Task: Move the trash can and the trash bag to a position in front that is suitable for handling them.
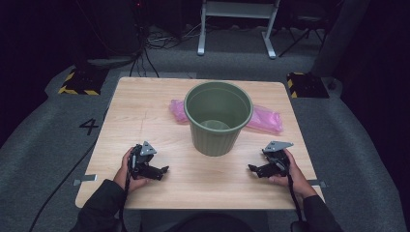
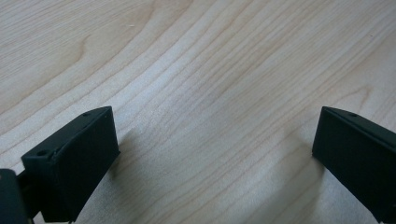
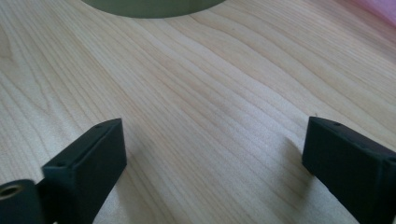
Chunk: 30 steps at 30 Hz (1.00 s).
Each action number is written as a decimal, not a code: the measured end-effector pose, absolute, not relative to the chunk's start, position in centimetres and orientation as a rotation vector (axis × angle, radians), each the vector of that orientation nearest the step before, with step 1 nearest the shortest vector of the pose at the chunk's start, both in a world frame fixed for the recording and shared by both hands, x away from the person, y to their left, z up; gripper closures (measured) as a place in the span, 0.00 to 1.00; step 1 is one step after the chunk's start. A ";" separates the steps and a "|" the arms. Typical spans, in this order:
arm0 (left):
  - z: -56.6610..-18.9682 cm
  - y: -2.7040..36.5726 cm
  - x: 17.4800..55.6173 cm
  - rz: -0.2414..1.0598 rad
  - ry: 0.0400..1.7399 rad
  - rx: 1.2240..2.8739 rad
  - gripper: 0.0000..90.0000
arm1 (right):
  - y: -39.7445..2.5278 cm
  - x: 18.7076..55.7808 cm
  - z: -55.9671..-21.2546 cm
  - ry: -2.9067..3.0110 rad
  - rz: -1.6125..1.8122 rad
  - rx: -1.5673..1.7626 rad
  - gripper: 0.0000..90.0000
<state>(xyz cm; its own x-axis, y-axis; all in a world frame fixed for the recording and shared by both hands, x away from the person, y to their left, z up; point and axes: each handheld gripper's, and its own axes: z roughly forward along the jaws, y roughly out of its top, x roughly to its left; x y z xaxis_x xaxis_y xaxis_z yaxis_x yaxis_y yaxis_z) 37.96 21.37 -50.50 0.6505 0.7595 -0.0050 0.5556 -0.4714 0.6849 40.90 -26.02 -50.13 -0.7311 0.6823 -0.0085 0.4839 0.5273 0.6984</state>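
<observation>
Green bin [image 1: 218,118] upright at table [image 1: 145,96] centre, mouth open. Pink bag [image 1: 265,119] flat behind it, touching its far side, ends showing on both sides.

Left gripper [image 1: 163,170] low over bare wood near front left edge, held in left hand [image 1: 129,170]; jaws spread wide, nothing between, per left gripper view [image 2: 215,140]. Well apart from bin.

Right gripper [image 1: 251,168] low over wood at front right, in right hand [image 1: 290,175]; jaws wide, empty [image 3: 215,144]. Bin base [image 3: 154,7] ahead of it, pink bag corner [image 3: 380,9] at far right.
</observation>
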 end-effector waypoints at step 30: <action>-50.5 21.9 37.9 0.364 0.957 2.222 0.00 | -22.3 45.9 -45.8 2.511 1.202 0.689 0.18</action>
<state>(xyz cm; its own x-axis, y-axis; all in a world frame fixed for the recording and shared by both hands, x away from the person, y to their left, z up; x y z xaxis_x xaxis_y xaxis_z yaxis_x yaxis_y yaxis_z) 37.87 21.91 -50.52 0.6905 0.7233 -0.0119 0.5328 -0.4973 0.6847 45.89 -22.30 -45.79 -0.8494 0.5263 -0.0394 0.2993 0.5418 0.7854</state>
